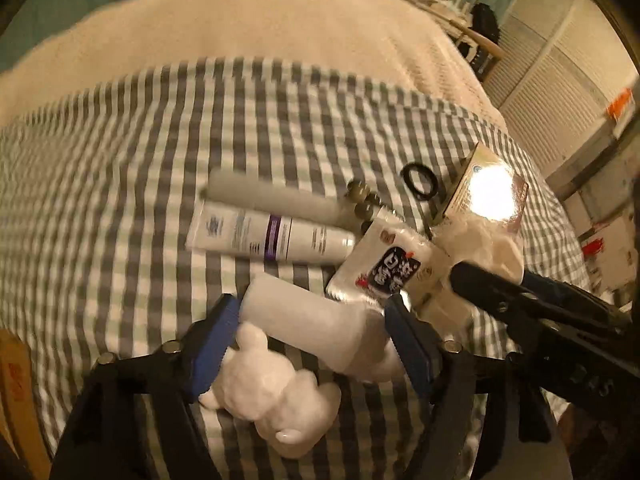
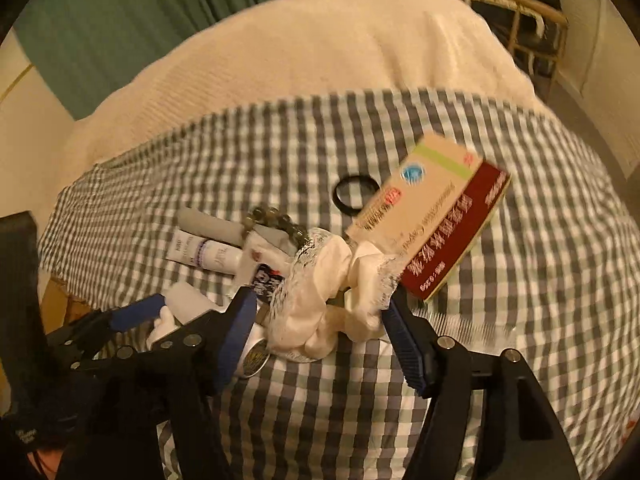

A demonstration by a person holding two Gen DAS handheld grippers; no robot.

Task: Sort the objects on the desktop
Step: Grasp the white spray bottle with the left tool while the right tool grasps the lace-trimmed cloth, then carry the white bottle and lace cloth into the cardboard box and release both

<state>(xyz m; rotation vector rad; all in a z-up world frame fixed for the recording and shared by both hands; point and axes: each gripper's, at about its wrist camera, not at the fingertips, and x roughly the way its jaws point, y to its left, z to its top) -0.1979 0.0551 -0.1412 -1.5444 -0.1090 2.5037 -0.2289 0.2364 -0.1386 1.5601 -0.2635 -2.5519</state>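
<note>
In the left wrist view my left gripper (image 1: 312, 308) is shut on a white bottle (image 1: 312, 324) that lies crosswise between its blue pads (image 1: 212, 348), with a white bear figure (image 1: 272, 384) below it. In the right wrist view my right gripper (image 2: 320, 300) is open, and a cream lace scrunchie (image 2: 328, 280) lies on the checked cloth (image 2: 360, 400) between its fingers. A medicine box (image 2: 436, 224) leans on the scrunchie's far side. The left gripper (image 2: 136, 316) with the bottle (image 2: 188, 300) shows at the lower left there.
A black hair tie (image 1: 420, 182), a bead bracelet (image 1: 364, 200), a grey cylinder (image 1: 272, 196), a white tube with a purple band (image 1: 272, 232) and a sachet with a black label (image 1: 384, 268) lie clustered mid-cloth. A cream blanket (image 1: 260, 32) lies beyond. A rattan shelf (image 2: 532, 28) stands far right.
</note>
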